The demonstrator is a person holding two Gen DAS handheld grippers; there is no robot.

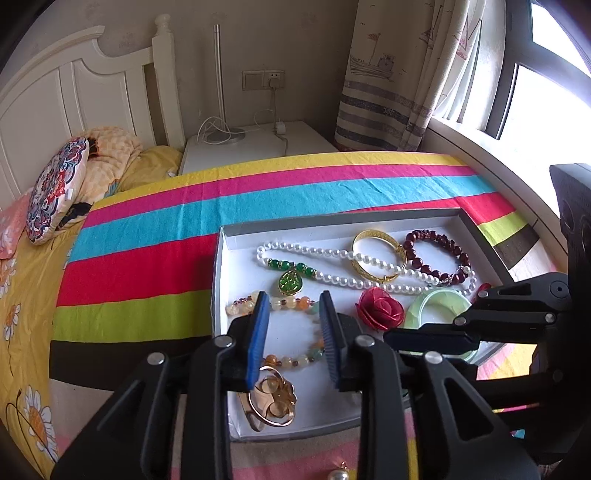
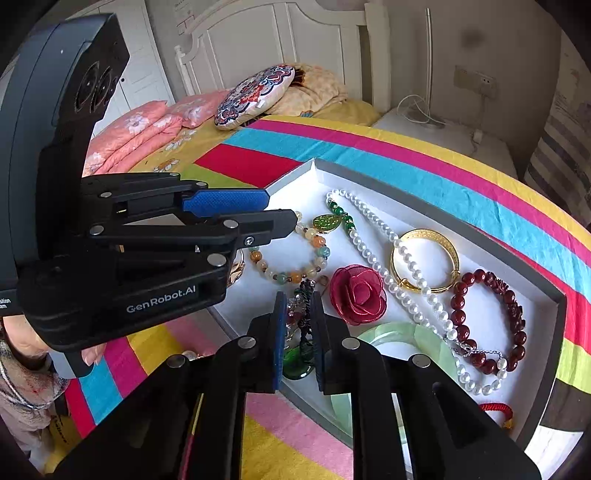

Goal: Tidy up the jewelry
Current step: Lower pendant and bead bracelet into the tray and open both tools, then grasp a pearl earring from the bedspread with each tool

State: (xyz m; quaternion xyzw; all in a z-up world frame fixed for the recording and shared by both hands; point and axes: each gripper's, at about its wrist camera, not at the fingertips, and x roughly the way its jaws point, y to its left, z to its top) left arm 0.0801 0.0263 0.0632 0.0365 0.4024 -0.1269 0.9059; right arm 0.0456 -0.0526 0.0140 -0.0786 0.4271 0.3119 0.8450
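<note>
right wrist view: right gripper (image 2: pixel 298 334) is clamping a dark tasselled pendant (image 2: pixel 301 350) over the tray (image 2: pixel 480 229); left gripper (image 1: pixel 294 339) is hanging with its jaws apart.

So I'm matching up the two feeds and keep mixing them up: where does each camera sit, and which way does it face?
Left wrist: rides the left gripper, looking over the white tray toward the nightstand; the right gripper enters at right.
Right wrist: rides the right gripper, facing the headboard; the left gripper and a hand show at left.
Shared: pearl necklace, red rose.
</note>
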